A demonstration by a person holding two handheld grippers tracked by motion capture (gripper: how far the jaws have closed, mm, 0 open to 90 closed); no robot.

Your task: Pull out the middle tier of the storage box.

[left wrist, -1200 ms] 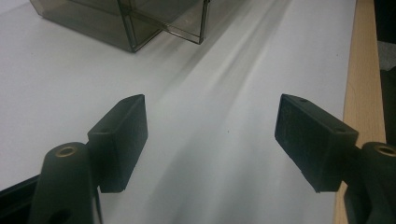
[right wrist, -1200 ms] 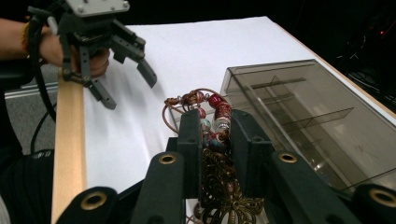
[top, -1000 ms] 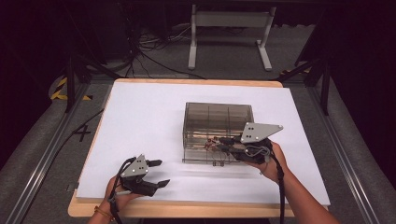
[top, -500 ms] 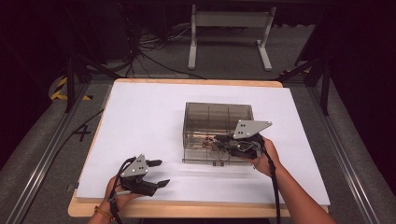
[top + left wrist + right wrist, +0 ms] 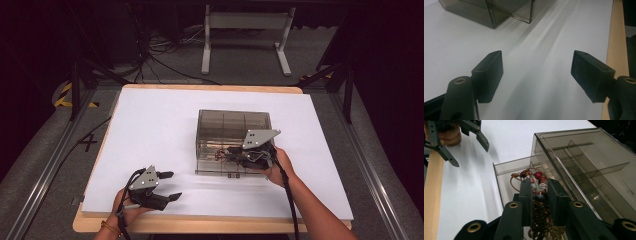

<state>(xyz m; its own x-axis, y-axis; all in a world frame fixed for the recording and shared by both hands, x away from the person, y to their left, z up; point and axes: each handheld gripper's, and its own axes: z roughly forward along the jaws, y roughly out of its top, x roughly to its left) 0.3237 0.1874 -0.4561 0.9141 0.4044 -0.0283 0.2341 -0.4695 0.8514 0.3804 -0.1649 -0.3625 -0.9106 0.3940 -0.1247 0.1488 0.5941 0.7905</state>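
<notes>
Two grippers: one per hand, on a white-covered table.
Right gripper: jaws nearly together, pads pressing on a beaded bracelet with red, pale and brown beads and a brass filigree piece.
Bracelet position: gripped part between the jaws; cord and leading beads hang into the open drawer pulled out from the box.
Right gripper, high view: at the near front of the smoky clear organiser box, with the grey three-cornered plate over it.
Organiser box: transparent, with inner dividers, standing at the middle of the table.
Left gripper: jaws wide apart, nothing between them, bare table surface below.
Left gripper, high view: near the front left edge of the table, well apart from the box, pointing right.
Table edge: light wood strip beside the left hand.
</notes>
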